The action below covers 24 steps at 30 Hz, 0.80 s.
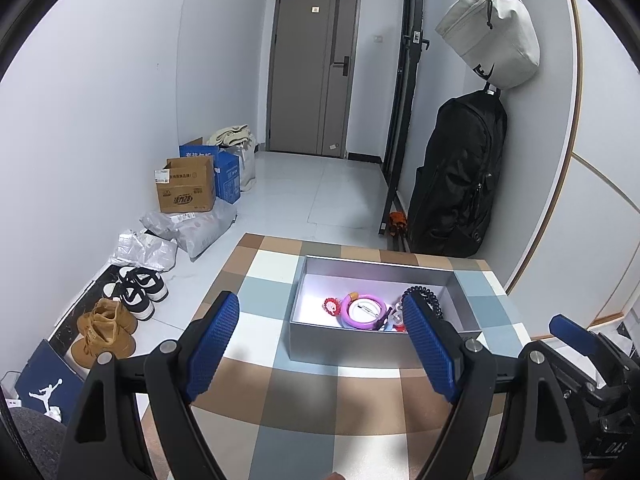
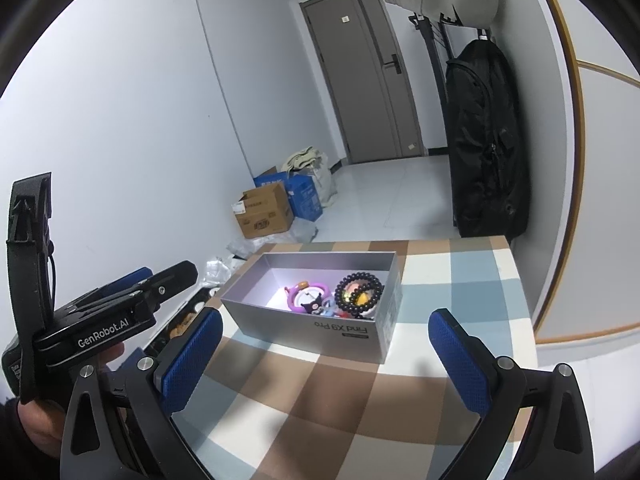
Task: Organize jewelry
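- Left gripper (image 1: 320,340): jaws wide open, empty, hovering over checkered tablecloth (image 1: 280,400) just short of the box.
- Right gripper (image 2: 326,354): jaws wide open too, gripping nothing, touching nothing.
- Silver phone box (image 2: 348,332), lid off, on the cloth ahead of both grippers.
- Inside: purple ring (image 1: 362,312), red-haired charm (image 1: 331,306), black bead bracelet (image 2: 358,292), dark cartoon charm (image 2: 314,304), all bunched at one end.

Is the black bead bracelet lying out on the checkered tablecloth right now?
No, the black bead bracelet lies inside the open grey box, at its right end beside the purple ring.
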Motion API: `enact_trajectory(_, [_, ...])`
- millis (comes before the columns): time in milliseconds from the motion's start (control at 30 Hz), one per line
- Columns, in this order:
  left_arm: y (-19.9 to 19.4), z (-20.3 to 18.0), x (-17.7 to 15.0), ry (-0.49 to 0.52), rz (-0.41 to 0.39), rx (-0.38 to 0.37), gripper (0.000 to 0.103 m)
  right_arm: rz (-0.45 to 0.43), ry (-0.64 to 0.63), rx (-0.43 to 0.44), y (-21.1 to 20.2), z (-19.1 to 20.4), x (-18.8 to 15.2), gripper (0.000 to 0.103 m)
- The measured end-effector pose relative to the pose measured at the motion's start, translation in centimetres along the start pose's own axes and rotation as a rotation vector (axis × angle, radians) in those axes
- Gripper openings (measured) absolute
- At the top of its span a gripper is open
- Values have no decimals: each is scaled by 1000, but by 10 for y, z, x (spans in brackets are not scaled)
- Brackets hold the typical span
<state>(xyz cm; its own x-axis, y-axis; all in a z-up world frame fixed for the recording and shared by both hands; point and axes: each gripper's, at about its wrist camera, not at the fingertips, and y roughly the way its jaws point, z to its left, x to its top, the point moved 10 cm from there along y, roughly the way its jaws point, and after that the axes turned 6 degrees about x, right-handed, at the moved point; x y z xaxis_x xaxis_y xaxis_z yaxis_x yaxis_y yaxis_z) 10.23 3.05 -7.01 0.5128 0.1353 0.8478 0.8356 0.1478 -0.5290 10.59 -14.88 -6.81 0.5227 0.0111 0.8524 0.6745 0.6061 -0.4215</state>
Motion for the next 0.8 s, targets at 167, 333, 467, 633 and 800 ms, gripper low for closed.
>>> enact_trajectory(167, [1, -3, -1, 5, 7, -9, 81, -5, -8, -1, 0, 2, 1, 103])
enact_trajectory(333, [2, -3, -2, 8, 7, -3, 81, -7, -6, 1, 0, 2, 1, 103])
enact_trajectory(467, [1, -6, -2, 18, 0, -4, 81, -5, -12, -4, -1, 1, 1, 103])
enact_trajectory(633, [2, -5, -3, 8, 12, -3, 81, -9, -5, -4, -2, 1, 2, 103])
enact_trajectory(800, [0, -4, -2, -5, 10, -4, 81, -7, -21, -5, -2, 3, 2, 103])
